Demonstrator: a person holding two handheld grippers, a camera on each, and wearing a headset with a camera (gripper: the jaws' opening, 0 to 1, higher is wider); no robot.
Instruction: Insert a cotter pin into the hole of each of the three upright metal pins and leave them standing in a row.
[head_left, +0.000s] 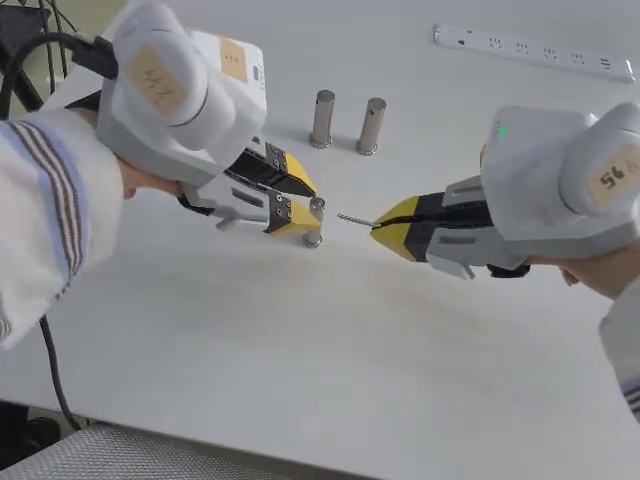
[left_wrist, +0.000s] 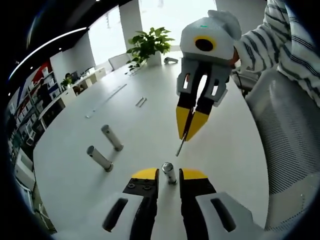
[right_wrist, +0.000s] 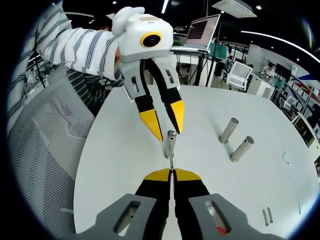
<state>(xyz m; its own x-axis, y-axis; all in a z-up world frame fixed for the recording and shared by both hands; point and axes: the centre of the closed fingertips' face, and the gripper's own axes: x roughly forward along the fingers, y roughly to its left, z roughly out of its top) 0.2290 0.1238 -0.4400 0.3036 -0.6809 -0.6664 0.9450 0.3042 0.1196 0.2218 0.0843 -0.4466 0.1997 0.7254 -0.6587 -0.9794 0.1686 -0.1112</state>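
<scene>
**Fig.** Cotter pin presented to the near pin.

- **R gripper** (head_left: 378, 226): jaws closed on the cotter pin (head_left: 355, 219). The pin sticks out roughly level from the yellow tips. Its free end is just short of the near pin (head_left: 316, 222), aimed at the upper part. Contact cannot be told.
- **L gripper** (head_left: 305, 200): jaws open, straddling the near pin from the opp. side. The jaw nearer the person lies against or just beside the shaft; the farther jaw stands clear of it.
- **Near pin:** upright on the white worktop (head_left: 300, 340), btwn the two grippers.
- **Second pin** (head_left: 322, 118) & **third pin** (head_left: 371, 126): upright, side by side, beyond the near pin and well apart from it.
- **Power strip** (head_left: 535, 50): farther beyond the near pin, toward the R, by the far edge of the worktop.
- **Striped sleeve** (head_left: 45, 200): behind the L gripper.
- **Black cable** (head_left: 50, 370): L of the near pin, hanging past the worktop edge.
- **L gripper view:** mesh chair (left_wrist: 280, 130) beside the worktop, potted plant (left_wrist: 150, 42) at its far end.
</scene>
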